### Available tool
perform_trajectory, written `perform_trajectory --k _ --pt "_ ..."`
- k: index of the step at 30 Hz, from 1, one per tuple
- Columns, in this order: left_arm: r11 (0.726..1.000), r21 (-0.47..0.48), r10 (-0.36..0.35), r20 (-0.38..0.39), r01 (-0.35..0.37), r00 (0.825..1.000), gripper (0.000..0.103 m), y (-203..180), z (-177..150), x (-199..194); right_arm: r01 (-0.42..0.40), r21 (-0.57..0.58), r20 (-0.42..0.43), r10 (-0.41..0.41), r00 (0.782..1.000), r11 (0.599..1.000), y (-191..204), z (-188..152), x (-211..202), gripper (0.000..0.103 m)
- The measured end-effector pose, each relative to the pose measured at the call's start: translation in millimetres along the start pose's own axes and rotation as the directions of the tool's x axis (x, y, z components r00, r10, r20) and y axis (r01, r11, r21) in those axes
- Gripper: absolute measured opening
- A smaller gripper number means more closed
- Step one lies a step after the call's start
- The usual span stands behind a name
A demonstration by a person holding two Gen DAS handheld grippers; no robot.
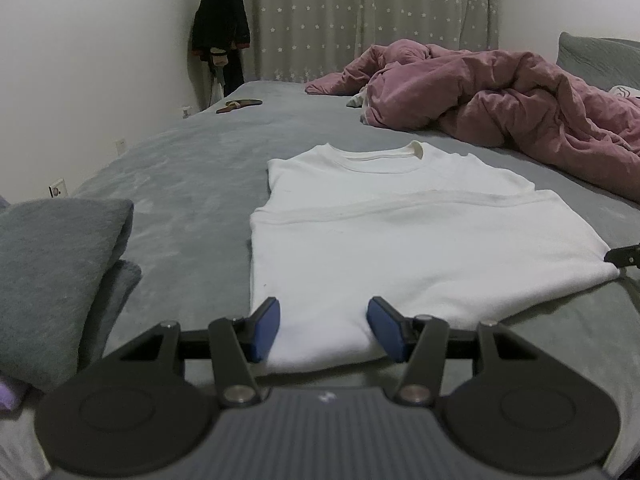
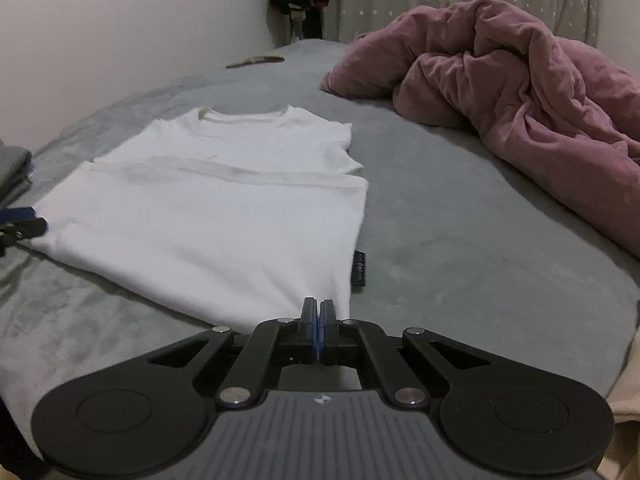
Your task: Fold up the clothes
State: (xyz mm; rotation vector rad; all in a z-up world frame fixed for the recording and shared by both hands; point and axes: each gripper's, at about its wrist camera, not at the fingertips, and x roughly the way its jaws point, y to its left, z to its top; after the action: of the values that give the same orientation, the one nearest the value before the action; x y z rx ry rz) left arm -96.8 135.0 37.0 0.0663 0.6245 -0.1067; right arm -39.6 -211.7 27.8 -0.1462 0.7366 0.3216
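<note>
A white shirt [image 1: 400, 248] lies flat on the grey bed [image 1: 180, 168], collar at the far end, sleeves tucked in and a hem band running across its middle. My left gripper [image 1: 325, 326] is open, its blue pads [image 1: 266, 328] on either side of the shirt's near left edge. In the right wrist view the same shirt [image 2: 216, 216] carries a black label [image 2: 359, 268] on its right edge. My right gripper [image 2: 318, 314] is shut at the shirt's near right corner, with no cloth showing between its pads. Its tip [image 1: 622, 256] sits by that corner in the left wrist view.
A crumpled pink quilt [image 1: 520, 108] fills the far right of the bed. Folded grey cloth [image 1: 52, 280] is stacked at my left. A grey pillow [image 1: 600, 56], a dark flat item [image 1: 239, 105] near the far edge and a hanging black coat [image 1: 220, 20] stand beyond.
</note>
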Motion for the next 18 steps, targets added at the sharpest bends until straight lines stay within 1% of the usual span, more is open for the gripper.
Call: perform_trajectory --k 3,6,18 --pt "1.0 0.009 -0.004 0.003 0.004 1.0 0.052 1.6 -0.8 -1.4 0.013 -0.001 -0.016 -0.013 1.0 1.0 -1.7 0.9 1.9 0.0" --pt "1.0 -0.004 -0.017 0.004 0.017 1.0 0.051 5.8 -0.5 -3.1 0.015 -0.007 -0.019 -0.015 1.0 1.0 -1.4 1.0 2.8 0.0" --pt "0.999 0.004 -0.034 -0.008 0.034 0.999 0.051 11.3 -2.9 -5.3 0.017 -0.018 -0.026 -0.017 1.0 1.0 -0.4 1.5 3.4 0.0"
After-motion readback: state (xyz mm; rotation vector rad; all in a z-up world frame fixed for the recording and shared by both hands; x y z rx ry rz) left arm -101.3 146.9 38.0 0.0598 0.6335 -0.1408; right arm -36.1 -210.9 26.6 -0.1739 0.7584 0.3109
